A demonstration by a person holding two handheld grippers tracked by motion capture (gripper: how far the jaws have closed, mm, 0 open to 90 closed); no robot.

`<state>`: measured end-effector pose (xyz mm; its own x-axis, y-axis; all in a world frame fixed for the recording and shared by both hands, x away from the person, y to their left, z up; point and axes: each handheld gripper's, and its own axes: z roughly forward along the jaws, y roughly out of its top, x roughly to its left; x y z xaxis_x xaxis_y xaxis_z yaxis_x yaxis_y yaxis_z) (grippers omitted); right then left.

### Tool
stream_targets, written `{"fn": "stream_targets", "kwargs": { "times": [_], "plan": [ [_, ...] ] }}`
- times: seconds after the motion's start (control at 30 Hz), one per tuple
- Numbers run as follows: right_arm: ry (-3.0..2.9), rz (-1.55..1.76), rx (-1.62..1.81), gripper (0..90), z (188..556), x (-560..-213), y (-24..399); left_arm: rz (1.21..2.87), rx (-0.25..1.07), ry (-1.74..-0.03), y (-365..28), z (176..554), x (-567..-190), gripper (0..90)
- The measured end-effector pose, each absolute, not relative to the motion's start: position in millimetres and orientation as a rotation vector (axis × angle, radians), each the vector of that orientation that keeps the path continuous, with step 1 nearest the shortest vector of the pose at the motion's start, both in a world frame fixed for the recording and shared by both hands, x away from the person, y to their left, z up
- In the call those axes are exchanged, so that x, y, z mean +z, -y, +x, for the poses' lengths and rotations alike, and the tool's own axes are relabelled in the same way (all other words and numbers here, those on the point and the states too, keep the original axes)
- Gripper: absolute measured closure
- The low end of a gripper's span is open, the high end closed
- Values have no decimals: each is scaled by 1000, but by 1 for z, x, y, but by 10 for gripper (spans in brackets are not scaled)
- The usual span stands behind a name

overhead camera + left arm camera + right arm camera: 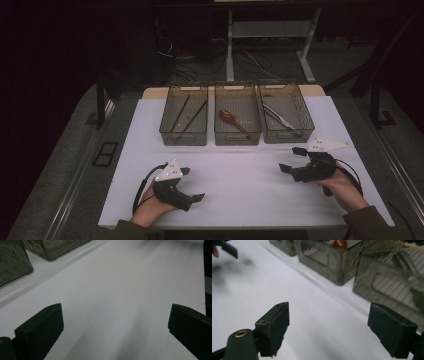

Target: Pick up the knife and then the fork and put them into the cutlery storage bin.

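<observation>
Left gripper (192, 184): jaws spread, nothing between, low over table (240, 195), near front edge.
Right gripper (293, 159): jaws spread, nothing between, just before right bin (303, 120).
Knife (278, 116): inside right bin.
Spoon (231, 118): inside middle bin (238, 138).
Chopsticks (186, 116): inside left bin (183, 138).

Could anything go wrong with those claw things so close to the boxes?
Maybe. The right gripper hovers open near the right smoky plastic bin holding a silver knife; a careless reach could bump that bin along the white table. The three bins stand tightly side by side, so its wide fingers might also knock the middle bin holding the red-brown wooden spoon.
</observation>
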<state>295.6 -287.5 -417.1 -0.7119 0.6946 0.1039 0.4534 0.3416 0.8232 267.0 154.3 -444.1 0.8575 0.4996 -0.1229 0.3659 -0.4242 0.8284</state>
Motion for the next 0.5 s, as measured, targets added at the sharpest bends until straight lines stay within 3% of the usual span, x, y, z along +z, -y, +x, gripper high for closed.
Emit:
{"fn": "stream_targets", "kwargs": {
  "times": [0.5],
  "plan": [
    [-2358, 1049, 1288, 155, 271, -441, 295, 2057, 180, -632, -156, 266, -443, 0]
  ]
}}
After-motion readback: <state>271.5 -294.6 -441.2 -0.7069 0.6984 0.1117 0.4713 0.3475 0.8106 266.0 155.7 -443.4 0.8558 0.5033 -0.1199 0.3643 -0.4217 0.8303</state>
